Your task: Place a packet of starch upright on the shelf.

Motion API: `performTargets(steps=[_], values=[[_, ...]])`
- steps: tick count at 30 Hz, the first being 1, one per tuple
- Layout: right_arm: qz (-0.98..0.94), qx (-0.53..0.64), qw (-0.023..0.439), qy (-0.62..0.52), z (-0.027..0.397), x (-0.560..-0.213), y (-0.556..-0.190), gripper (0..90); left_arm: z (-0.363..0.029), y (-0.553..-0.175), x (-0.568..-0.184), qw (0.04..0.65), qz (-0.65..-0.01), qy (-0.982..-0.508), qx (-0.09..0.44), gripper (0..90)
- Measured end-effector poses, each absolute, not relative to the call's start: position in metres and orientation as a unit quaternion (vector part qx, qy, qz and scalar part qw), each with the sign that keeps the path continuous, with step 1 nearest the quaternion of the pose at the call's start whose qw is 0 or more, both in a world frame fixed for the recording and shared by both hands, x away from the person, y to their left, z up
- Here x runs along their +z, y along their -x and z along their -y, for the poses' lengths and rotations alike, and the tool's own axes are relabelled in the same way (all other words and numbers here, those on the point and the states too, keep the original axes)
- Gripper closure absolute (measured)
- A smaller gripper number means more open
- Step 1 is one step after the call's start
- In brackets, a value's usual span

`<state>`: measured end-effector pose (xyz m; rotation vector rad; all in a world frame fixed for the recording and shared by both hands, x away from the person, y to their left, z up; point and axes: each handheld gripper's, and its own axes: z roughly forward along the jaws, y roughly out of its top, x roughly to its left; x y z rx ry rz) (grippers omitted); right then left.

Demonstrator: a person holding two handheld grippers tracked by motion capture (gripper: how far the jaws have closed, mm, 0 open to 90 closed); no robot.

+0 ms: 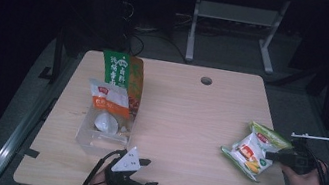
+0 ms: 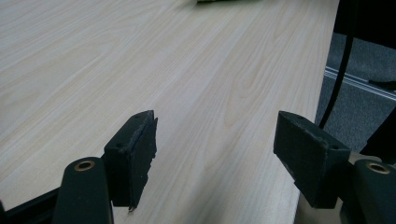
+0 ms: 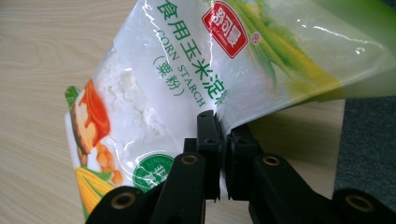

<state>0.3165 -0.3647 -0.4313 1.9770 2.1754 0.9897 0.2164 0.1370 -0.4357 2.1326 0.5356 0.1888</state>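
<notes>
A corn starch bag (image 1: pixel 253 149), white with green and yellow print, lies near the table's right edge. My right gripper (image 1: pixel 273 155) is shut on that bag's edge; in the right gripper view the two black jaws pinch the plastic of the corn starch bag (image 3: pixel 177 88) between them (image 3: pixel 223 140). My left gripper (image 1: pixel 147 178) rests at the table's front edge, jaws pointing right. The left gripper view shows it open (image 2: pixel 215 156), with only bare wood between the pads.
At the left of the wooden table (image 1: pixel 189 112) a clear plastic bin (image 1: pixel 102 135) holds an orange-and-white bag (image 1: pixel 110 101), with a green-and-orange bag (image 1: pixel 124 73) behind it. A cable hole (image 1: pixel 206 81) sits near the far edge. A metal frame stands beyond the table.
</notes>
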Motion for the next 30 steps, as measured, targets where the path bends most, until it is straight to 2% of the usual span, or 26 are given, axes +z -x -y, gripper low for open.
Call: performTargets(steps=[13, 30], values=[[-0.721, 0.353, 0.045, -0.595, 0.348, -0.4, -0.309, 87.5, -0.137, -0.217, -0.435, 0.456, -0.22, -0.859, 0.075, 29.8], [-0.774, 0.369, 0.072, -0.509, 0.291, -0.355, -0.295, 87.8, -0.14, -0.218, -0.434, 0.457, -0.223, -0.857, 0.076, 30.0]])
